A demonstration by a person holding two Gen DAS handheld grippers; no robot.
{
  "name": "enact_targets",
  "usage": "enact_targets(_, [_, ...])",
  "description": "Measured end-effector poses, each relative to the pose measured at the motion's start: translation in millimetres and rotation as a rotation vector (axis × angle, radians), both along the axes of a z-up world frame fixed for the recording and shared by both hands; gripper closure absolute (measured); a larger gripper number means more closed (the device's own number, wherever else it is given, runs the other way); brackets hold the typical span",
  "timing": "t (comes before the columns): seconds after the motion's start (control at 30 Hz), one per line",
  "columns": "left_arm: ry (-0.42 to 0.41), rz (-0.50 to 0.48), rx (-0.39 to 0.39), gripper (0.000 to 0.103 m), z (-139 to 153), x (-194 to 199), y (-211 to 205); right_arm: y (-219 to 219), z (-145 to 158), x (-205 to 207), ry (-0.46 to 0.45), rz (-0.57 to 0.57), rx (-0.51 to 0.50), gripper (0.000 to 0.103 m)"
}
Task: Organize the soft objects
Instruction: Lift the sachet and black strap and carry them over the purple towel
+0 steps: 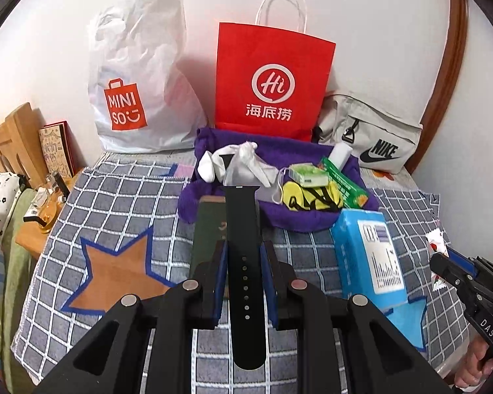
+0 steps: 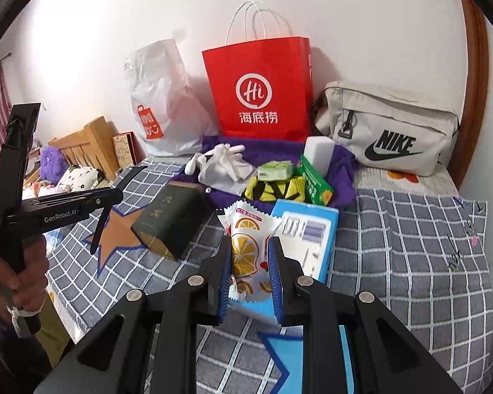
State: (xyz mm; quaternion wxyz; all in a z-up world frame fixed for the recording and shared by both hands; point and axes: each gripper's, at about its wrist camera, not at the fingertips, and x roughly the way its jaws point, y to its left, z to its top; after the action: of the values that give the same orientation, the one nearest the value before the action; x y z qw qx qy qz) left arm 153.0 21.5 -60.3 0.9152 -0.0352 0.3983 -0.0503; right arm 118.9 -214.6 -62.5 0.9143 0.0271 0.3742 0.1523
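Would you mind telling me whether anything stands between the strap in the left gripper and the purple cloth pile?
Nothing blocks it. The left gripper holds the black strap in the air; only the dark green box lies below, before the purple cloth.

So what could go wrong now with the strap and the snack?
The black watch strap is pinched only across its width by the left tongs, with long ends sticking out, so it might slide free. The right tongs squeeze the orange snack packet, which could crush what's inside. The purple cloth pile is already crowded, so dropping things there might knock others off.
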Motion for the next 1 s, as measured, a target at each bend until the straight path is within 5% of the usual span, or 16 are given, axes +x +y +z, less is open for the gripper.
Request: enact_targets(1.0, [0.014, -0.008, 0.013, 0.083, 1.7, 121.5, -7.5, 0.6, -9.3, 143.2, 0.035, 0.017, 0.002, 0.082])
